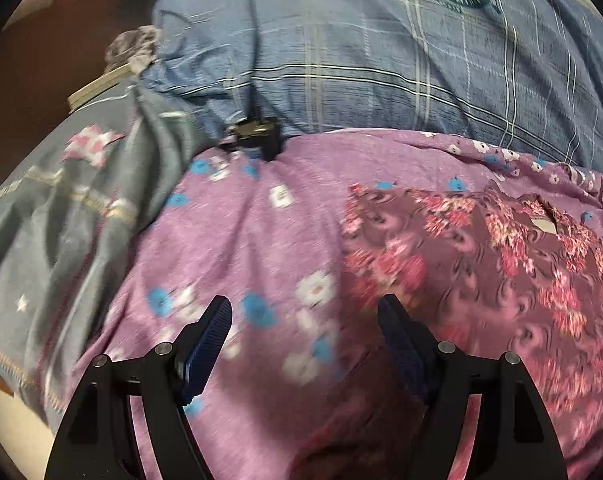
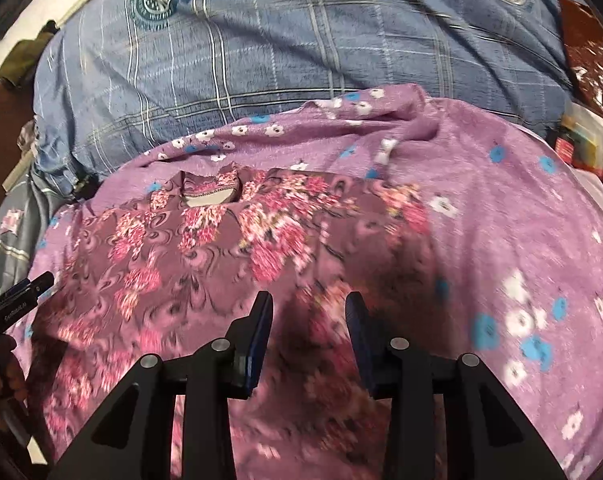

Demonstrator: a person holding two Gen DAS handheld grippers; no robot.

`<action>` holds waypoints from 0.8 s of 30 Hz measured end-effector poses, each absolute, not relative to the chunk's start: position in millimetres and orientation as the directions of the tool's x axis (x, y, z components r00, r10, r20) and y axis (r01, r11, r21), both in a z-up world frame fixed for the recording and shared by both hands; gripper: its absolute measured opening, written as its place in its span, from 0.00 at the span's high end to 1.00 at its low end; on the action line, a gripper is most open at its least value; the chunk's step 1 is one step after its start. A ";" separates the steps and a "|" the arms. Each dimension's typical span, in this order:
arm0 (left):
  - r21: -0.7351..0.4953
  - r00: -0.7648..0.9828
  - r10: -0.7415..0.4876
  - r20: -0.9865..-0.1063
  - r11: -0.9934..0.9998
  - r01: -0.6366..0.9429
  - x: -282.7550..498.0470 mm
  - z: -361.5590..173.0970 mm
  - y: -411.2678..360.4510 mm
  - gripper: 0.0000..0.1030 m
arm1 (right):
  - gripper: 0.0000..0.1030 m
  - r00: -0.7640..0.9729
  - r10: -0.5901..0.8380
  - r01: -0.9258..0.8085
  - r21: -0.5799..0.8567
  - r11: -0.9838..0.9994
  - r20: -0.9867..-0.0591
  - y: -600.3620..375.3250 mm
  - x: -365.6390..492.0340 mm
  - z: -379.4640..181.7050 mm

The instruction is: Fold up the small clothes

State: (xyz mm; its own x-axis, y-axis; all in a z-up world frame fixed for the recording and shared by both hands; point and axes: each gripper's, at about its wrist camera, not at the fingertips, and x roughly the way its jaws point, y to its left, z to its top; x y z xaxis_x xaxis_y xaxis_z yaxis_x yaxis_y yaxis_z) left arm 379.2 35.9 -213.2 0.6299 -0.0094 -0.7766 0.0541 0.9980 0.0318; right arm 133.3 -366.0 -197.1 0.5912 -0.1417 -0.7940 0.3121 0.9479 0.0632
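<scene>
A small maroon garment with pink flower print (image 2: 205, 256) lies spread on a purple flowered bedsheet (image 2: 501, 208), its neck opening (image 2: 211, 196) toward the far side. In the left wrist view the garment (image 1: 481, 248) lies to the right. My left gripper (image 1: 305, 320) is open and empty, over the sheet just left of the garment's edge. My right gripper (image 2: 308, 312) is open and empty, above the garment's near part. The left gripper's fingers (image 2: 21, 292) show at the far left of the right wrist view.
A blue plaid pillow or quilt (image 1: 381, 60) lies along the far side. A grey flowered cloth (image 1: 73, 200) lies at the left. A small black object (image 1: 255, 134) sits between pillow and sheet. Packets (image 2: 585, 144) lie at the right.
</scene>
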 end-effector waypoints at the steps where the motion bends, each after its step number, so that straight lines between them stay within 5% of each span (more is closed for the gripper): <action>1: 0.023 0.631 -0.012 -0.776 0.999 0.046 368.8 -212.0 44.7 0.27 | 0.59 0.602 -0.140 0.324 0.081 0.943 -0.786 -368.6 123.1 -193.5; 11: -0.071 0.659 -0.051 -0.750 0.997 -0.003 224.3 -205.1 111.0 0.27 | 0.41 0.686 -0.067 0.316 0.214 0.924 -0.724 -364.4 -16.1 -175.4; 24: -0.153 0.483 -0.148 -0.863 0.988 0.029 88.5 -255.4 138.0 0.27 | 0.32 0.428 0.103 0.333 0.262 0.906 -0.898 -321.5 -110.0 -249.3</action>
State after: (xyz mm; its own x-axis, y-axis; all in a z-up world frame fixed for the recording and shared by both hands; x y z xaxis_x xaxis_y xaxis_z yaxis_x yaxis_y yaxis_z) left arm 88.5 138.0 -255.4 0.4829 -0.1476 -0.8631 0.0292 0.9879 -0.1525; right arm -110.0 -321.5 -249.3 0.4278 0.1027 -0.8980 0.3333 0.9056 0.2623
